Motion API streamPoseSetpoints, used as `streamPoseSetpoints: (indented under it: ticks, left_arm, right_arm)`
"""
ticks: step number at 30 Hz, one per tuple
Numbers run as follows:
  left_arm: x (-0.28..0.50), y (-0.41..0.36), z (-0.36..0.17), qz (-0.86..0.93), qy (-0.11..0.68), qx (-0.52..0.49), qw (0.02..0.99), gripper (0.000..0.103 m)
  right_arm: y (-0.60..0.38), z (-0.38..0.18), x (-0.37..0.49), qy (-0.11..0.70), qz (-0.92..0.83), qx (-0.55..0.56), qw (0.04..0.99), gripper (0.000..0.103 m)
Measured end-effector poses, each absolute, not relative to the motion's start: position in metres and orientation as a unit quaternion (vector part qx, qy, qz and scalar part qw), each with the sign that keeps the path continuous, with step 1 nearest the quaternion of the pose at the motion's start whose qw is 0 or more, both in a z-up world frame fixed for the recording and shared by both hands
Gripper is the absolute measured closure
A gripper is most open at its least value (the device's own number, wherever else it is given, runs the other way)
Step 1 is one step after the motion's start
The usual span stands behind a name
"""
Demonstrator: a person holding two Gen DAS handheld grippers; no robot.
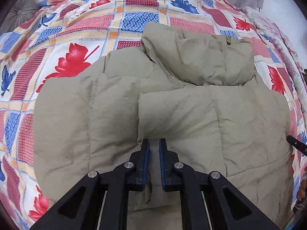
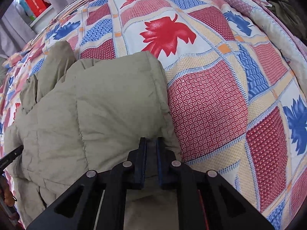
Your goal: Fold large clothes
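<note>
A large khaki padded jacket (image 1: 191,115) lies on the patterned bedspread (image 1: 80,30), hood at the far end and one sleeve folded across the body. My left gripper (image 1: 154,141) is over the jacket's middle, jaws narrowly apart with a fold of fabric between the blue pads (image 1: 146,153). In the right wrist view the jacket (image 2: 92,111) fills the left half. My right gripper (image 2: 151,140) sits at the jacket's right edge, jaws narrowly apart with fabric between them. The right gripper's tip (image 1: 296,144) shows at the left view's right edge.
The bedspread (image 2: 211,105) with red and blue leaf prints extends right of the jacket. A rumpled quilt (image 2: 268,19) lies along the far right. A shelf with a red box (image 2: 36,2) stands beyond the bed at top left. Curtains hang behind.
</note>
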State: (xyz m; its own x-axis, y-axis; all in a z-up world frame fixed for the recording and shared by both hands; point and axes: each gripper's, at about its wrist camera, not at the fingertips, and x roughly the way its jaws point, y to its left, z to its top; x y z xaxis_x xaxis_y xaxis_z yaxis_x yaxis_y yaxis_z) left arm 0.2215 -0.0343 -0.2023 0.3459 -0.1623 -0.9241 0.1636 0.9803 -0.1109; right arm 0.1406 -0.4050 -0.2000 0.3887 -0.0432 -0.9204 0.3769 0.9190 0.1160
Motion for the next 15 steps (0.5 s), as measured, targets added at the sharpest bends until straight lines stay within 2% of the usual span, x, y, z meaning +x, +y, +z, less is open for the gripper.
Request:
streamPoseSetpoints:
  ticks: [7, 15]
  left_arm:
    - [0.191, -0.013, -0.184, -0.085, 0.572, 0.005, 0.816, 0.091]
    - [0.160, -0.009, -0.172, -0.081, 0.578, 0.016, 0.812, 0.091]
  right_arm:
    - [-0.396, -0.173, 0.100, 0.530, -0.133, 0.179, 0.818, 0.091]
    - [-0.364, -0.168, 0.061, 0.554, -0.105, 0.195, 0.803, 0.091]
